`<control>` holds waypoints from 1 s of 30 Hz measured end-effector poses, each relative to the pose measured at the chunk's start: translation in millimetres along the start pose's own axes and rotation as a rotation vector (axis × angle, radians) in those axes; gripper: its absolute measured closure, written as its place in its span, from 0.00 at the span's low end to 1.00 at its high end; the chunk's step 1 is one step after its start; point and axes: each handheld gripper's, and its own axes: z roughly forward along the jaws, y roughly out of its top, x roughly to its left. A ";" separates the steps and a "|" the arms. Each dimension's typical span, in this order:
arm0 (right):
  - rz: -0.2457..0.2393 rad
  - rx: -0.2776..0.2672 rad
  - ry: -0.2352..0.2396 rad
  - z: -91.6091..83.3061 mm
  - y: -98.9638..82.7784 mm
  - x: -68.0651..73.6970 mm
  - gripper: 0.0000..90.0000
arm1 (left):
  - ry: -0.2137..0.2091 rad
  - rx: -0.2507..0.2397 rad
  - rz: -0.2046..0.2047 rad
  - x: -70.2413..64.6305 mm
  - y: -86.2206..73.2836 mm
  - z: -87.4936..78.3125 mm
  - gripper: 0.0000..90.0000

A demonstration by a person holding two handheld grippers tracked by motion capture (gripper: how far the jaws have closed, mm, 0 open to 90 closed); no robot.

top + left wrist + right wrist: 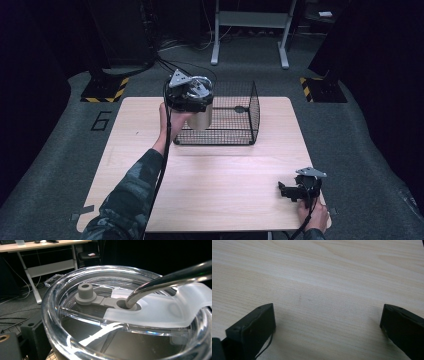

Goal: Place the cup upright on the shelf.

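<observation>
Right gripper (292, 191): I rested it on the counter (225, 190) near the front right corner, its jaws spread wide with bare wood between them and nothing held.
Right hand (314, 214): at the counter's front edge, behind that gripper.
Left gripper (189, 95): I held it raised above the counter's far half, on top of the tumbler; I could not tell how far its jaws stood apart or whether they clamped the cup.
Tumbler (201, 118): a metal cup, upright, in the air at the near left corner of the wire basket.
Lid (160, 307): clear, with a bent metal straw (172, 277) through its grey stopper (86, 293).
Wire basket (240, 135): black mesh, at the counter's far edge, middle.
</observation>
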 end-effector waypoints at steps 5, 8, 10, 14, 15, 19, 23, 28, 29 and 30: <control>0.000 0.000 0.000 0.0 0.0 0.0 0.00 | 0.005 0.014 0.003 4.0 1.6 8.1 0.04; -0.001 0.000 0.000 0.0 0.0 0.0 0.00 | 0.009 0.016 0.004 6.5 3.0 14.0 0.04; 0.000 -0.001 0.000 0.0 0.0 0.0 0.00 | 0.017 0.008 -0.003 7.7 3.3 19.5 0.04; 0.015 -0.001 0.004 -0.1 0.4 0.8 0.00 | 0.023 0.011 -0.016 9.9 3.3 29.5 0.04; 0.015 -0.002 0.004 -0.1 0.4 0.8 0.00 | 0.025 0.011 -0.018 10.5 2.9 31.9 0.04; 0.011 0.000 0.001 0.0 0.3 0.6 0.00 | 0.047 0.008 -0.029 12.5 1.9 41.4 0.04; 0.015 -0.002 0.004 0.0 0.4 0.8 0.00 | 0.059 0.021 -0.038 15.6 1.7 51.8 0.04; 0.013 -0.003 0.003 0.1 0.4 0.7 0.00 | 0.061 0.035 -0.068 17.8 -1.2 65.4 0.04; 0.013 -0.003 0.003 0.1 0.4 0.7 0.00 | 0.065 0.034 -0.074 17.3 -2.3 68.1 0.04; 0.013 -0.003 0.003 0.1 0.4 0.7 0.00 | 0.066 0.039 -0.073 17.2 -3.1 69.7 0.04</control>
